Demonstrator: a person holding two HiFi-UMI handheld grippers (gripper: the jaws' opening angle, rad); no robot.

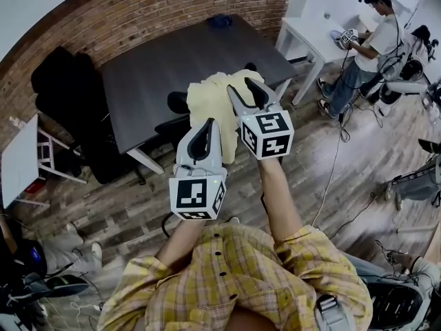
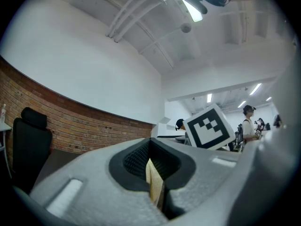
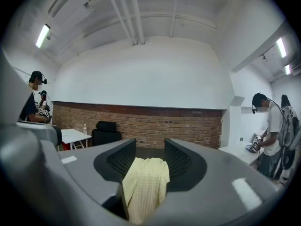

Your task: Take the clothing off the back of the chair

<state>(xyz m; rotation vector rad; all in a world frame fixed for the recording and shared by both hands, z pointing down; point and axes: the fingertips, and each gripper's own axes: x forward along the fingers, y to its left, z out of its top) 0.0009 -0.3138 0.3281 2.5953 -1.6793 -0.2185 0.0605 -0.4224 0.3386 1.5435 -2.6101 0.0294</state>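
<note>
Left gripper (image 1: 204, 135) clamped on one yellow garment (image 1: 210, 105), right gripper (image 1: 247, 92) apart around it, one black chair (image 1: 178, 103).

The clothing (image 1: 212, 102) is soft, pale yellow cloth with a fine waffle weave. The left gripper (image 1: 206, 127) and right gripper (image 1: 246, 88) are matt grey plastic, and black ribbed pads (image 3: 120, 159) line their jaws. The worktop (image 1: 165, 64) looks dark, smooth and matt. The wall (image 1: 138, 16) is rough brick.
</note>
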